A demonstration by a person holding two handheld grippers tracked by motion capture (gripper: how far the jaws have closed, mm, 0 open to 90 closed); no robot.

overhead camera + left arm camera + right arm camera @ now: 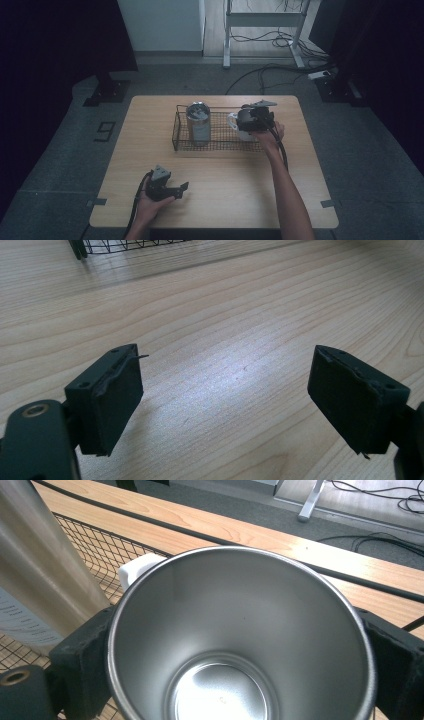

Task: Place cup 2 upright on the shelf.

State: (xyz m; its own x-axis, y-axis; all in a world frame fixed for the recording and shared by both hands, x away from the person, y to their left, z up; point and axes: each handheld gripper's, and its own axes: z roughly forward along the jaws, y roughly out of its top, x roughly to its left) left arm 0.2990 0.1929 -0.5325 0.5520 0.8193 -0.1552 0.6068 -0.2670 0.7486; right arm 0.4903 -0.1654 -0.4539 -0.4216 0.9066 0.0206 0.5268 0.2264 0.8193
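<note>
The steel mug (240, 640) sits clamped in my right tool (250, 119), mouth up, long axis upright, white handle (136, 569) toward the tall tumbler (198, 122), over the right end of the wire basket (176, 131). I lower it straight, keep it level and clear of the tumbler, and release only once its base rests. My left tool (176, 190) rests near-left on the bench (235, 170), jaws apart, empty.

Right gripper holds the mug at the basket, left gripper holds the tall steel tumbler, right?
No. The left gripper holds nothing, as the left gripper view shows; the tall steel tumbler stands in the basket. The right gripper does hold the mug at the basket.
</note>
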